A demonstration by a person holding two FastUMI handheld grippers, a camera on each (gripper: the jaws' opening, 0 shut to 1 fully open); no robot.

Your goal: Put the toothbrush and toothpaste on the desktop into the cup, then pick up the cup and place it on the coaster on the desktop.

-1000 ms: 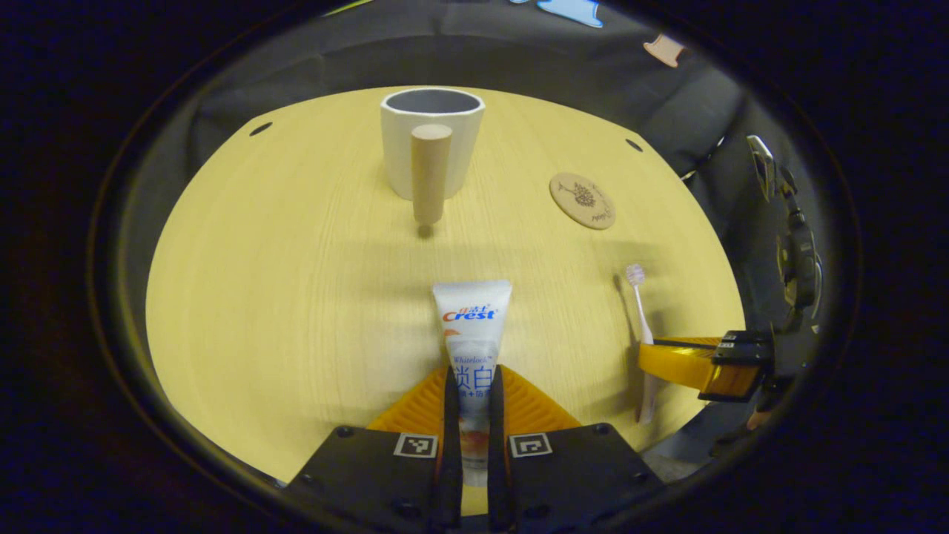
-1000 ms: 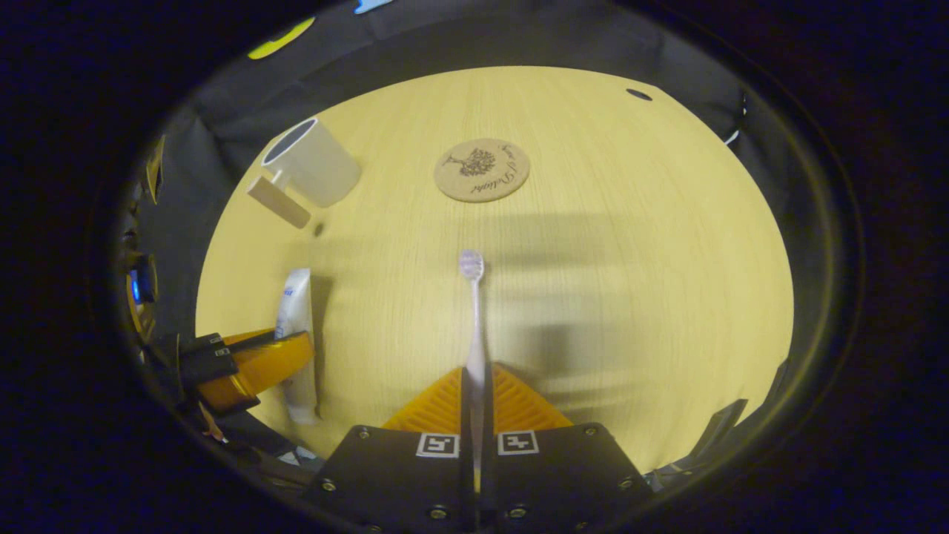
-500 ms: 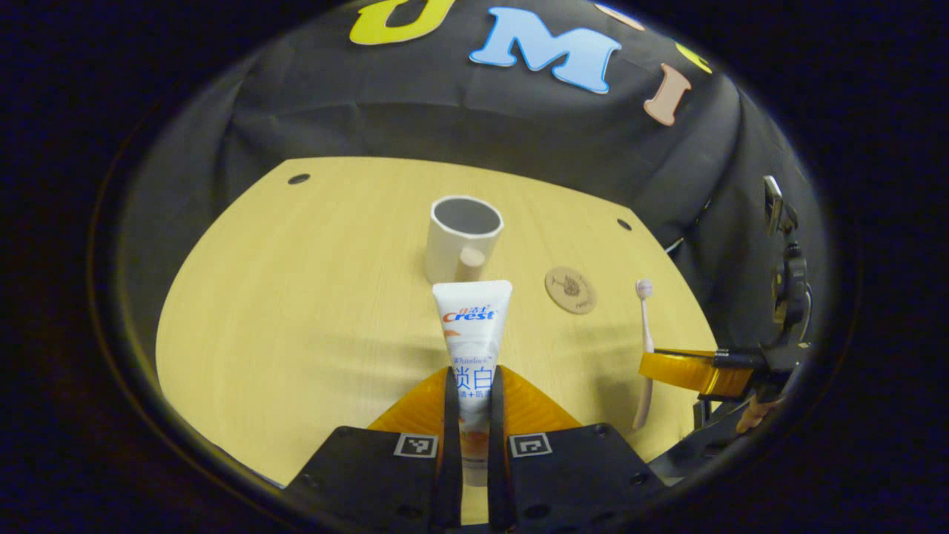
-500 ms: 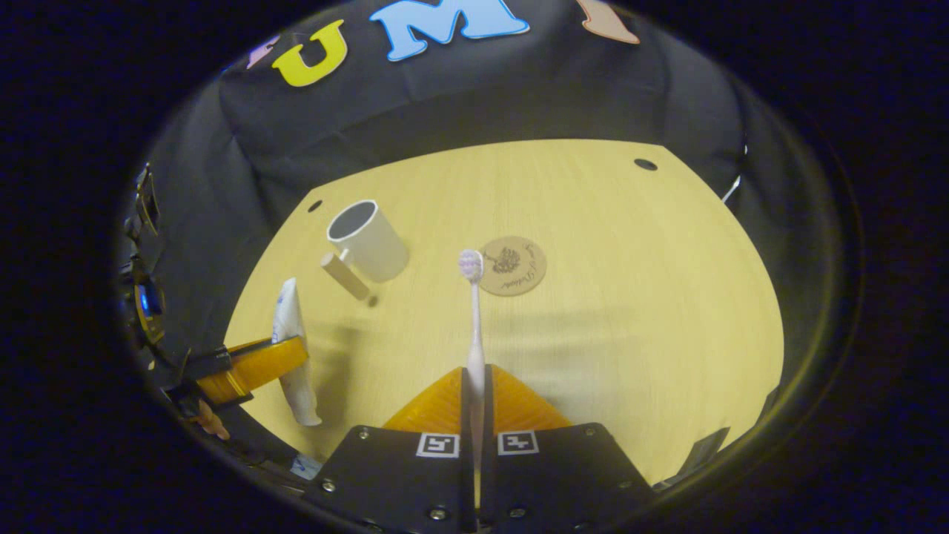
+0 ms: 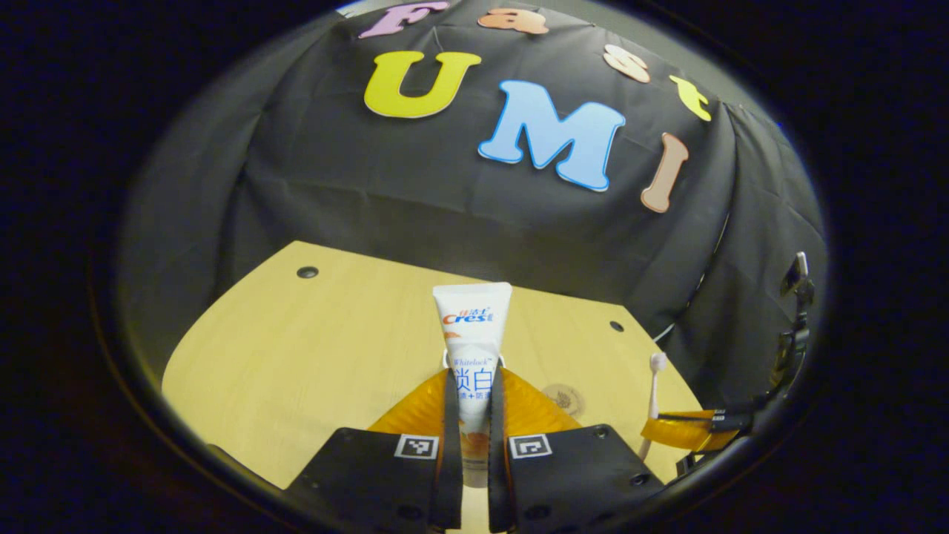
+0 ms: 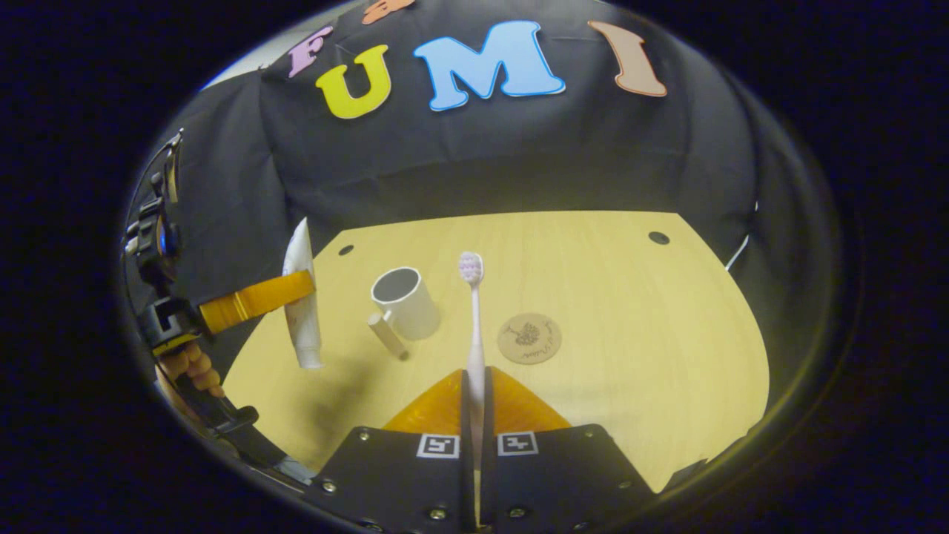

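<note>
toothpaste [image 5: 472,337], toothbrush [image 6: 473,326] raised higher off desktop [image 6: 630,311]

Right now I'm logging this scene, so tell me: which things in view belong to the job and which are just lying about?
Job:
toothpaste tube, clamped in left gripper
toothbrush, clamped in right gripper
white cup, empty, upright
round coaster

Lying about:
nothing loose; just the wooden desktop and the black cloth wall

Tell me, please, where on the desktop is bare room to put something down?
The desktop is bare right of the coaster, out to its right edge, and behind the cup up to the black cloth. It is crowded at the left, where cup, toothpaste and left gripper are together.
</note>
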